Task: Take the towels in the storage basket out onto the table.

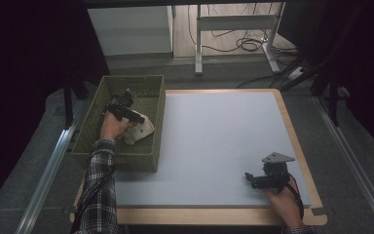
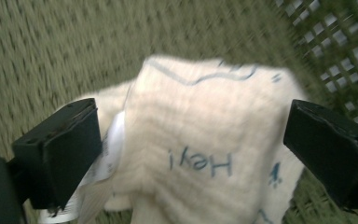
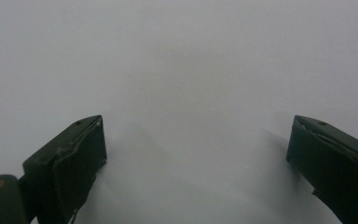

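A cream knitted cloth (image 1: 141,131) lies inside the green woven basket (image 1: 126,161) at the table's left. In the left gripper view the cloth (image 2: 205,107) carries blue stitching that reads "Hey!" and a white tag at one side. My left gripper (image 1: 139,118) reaches down into the basket. Its jaws stand wide apart on either side of the cloth (image 2: 191,123), and the pads do not visibly squeeze it. My right gripper (image 1: 250,179) rests low near the table's front right corner. It is open (image 3: 196,135), with nothing but bare grey mat between its jaws.
A grey mat (image 1: 214,136) covers the wooden table top (image 1: 292,131). The basket's far wall (image 2: 335,42) is open lattice. Beyond the table are a white cabinet (image 1: 131,29), a metal frame (image 1: 233,24) and cables (image 1: 248,45) on the floor.
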{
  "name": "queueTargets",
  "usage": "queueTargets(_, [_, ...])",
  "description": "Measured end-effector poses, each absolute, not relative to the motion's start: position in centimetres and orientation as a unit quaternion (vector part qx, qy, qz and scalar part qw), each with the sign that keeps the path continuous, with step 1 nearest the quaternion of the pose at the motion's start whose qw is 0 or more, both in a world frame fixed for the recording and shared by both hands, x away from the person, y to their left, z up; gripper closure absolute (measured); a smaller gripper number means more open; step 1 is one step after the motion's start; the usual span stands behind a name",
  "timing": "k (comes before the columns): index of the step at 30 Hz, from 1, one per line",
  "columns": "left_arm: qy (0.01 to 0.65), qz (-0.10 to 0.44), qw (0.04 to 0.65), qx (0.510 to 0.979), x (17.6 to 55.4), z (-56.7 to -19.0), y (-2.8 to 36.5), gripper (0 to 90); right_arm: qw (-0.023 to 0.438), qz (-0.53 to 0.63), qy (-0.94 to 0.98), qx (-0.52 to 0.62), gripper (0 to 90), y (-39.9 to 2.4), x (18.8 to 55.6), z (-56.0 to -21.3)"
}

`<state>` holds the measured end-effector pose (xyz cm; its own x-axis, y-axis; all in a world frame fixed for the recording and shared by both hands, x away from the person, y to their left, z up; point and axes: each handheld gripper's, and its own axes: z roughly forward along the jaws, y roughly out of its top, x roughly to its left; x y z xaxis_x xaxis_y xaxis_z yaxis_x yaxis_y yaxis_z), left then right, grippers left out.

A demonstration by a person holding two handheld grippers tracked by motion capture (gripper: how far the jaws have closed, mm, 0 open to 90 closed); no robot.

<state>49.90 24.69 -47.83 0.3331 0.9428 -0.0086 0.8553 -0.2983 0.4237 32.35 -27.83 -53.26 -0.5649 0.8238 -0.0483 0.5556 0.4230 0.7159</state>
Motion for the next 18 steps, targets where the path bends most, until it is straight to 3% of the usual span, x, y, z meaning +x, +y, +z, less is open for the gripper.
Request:
queueTargets(5, [0.589,0.068,0.142,0.793,50.1,-48.8,24.7,21.5,0.201,0.334,0.819,0.421,4.7,-27.8,32.3,-53.3])
queueTargets(10, [0.594,0.053,0.149,0.788,49.9,-48.5,25.3,64.5,0.201,0.334,0.819,0.421,4.7,-27.8,32.4,-53.3])
queueTargets(13, [0.591,0.059,0.150,0.790,49.7,-48.2,25.3,73.3,0.201,0.334,0.819,0.421,4.7,-27.8,32.4,-53.3])
queueTargets(18, [0.588,0.084,0.173,0.786,49.2,-47.4,25.3,75.8,0.201,0.334,0.819,0.421,4.7,-27.8,32.4,-53.3])
